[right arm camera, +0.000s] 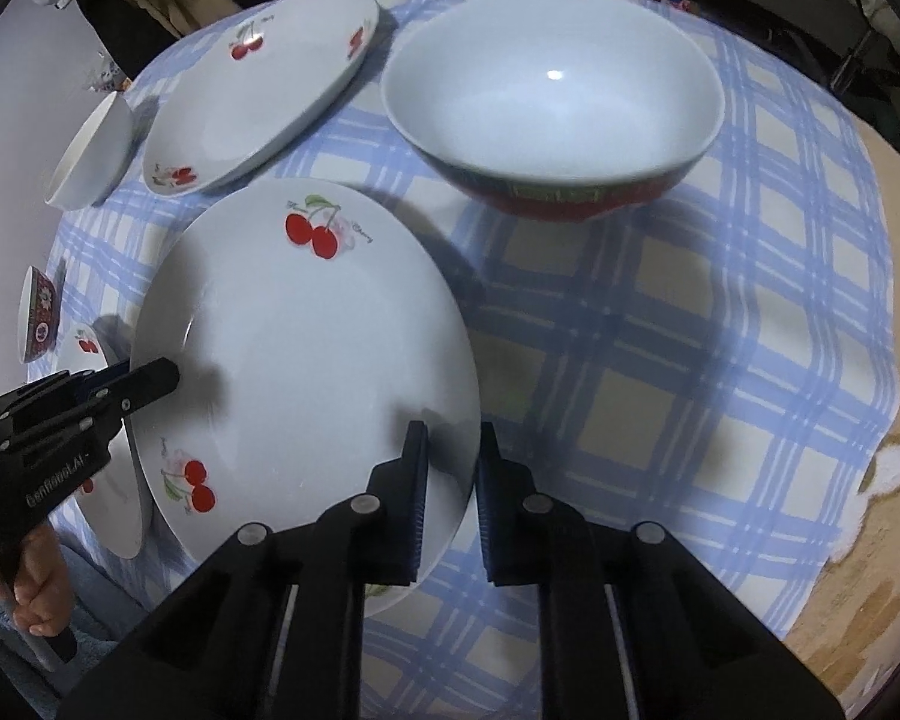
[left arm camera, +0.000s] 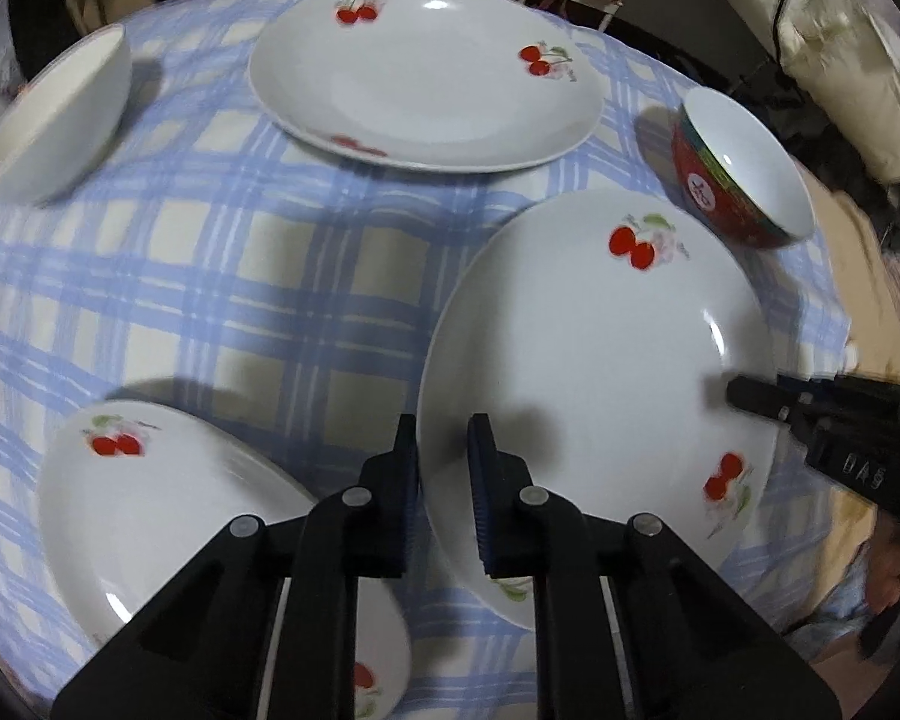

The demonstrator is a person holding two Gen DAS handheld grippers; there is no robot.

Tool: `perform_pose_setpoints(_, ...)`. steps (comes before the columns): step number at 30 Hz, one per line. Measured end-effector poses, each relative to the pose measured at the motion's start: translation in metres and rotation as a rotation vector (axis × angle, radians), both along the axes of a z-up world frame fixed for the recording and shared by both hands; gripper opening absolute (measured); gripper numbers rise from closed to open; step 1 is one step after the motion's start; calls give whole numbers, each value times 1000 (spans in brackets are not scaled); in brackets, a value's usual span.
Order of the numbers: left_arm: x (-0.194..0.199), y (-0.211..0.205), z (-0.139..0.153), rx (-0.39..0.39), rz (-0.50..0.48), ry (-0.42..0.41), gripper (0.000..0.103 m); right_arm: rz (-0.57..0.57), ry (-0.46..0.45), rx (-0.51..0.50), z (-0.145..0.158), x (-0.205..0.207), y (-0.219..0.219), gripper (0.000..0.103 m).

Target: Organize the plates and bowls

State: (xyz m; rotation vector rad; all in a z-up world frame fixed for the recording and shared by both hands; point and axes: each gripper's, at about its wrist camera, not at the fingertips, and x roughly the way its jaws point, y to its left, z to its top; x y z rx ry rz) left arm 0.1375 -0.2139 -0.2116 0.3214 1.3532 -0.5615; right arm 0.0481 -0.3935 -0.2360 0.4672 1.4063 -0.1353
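A large white plate with cherry prints (left arm camera: 600, 372) (right arm camera: 306, 348) lies on the blue checked tablecloth (left arm camera: 258, 276). My left gripper (left arm camera: 444, 426) straddles its left rim, one finger outside and one over the plate, shut on the rim. My right gripper (right arm camera: 453, 432) grips the opposite rim the same way. Each wrist view shows the other gripper at the far side of the plate: the right gripper (left arm camera: 744, 396), the left gripper (right arm camera: 162, 375). A second cherry plate (left arm camera: 168, 510) (right arm camera: 108, 498) lies beside it at the left, its edge partly under the held plate.
A third cherry plate (left arm camera: 426, 72) (right arm camera: 270, 78) sits at the back. A white bowl (left arm camera: 54, 114) stands far left, a red bowl with white inside (left arm camera: 744, 168) (right arm camera: 552, 102) at the right, a small patterned bowl (right arm camera: 36, 312) at the left edge. A hand (right arm camera: 36, 588) holds the left gripper.
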Motion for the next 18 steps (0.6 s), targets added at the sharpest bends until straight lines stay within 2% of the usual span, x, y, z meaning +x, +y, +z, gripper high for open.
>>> perform_pose_setpoints(2,-4,1,4,28,-14,-29,16,16,-19,-11,7,-5,-1,16)
perform_pose_setpoints(6,-2,13,9,8,23,1,16,38,-72,-14,24,-6,4,15)
perform_pose_setpoints(10,-2,23,18,28,38,-6,16,42,-109,20,34,-4,12,13)
perform_pose_setpoints(15,2,35,36,-12,56,-18,16,42,-137,-1,52,1,25,10)
perform_pose_setpoints(18,5,41,51,-35,69,-33,16,21,-155,18,63,0,24,10)
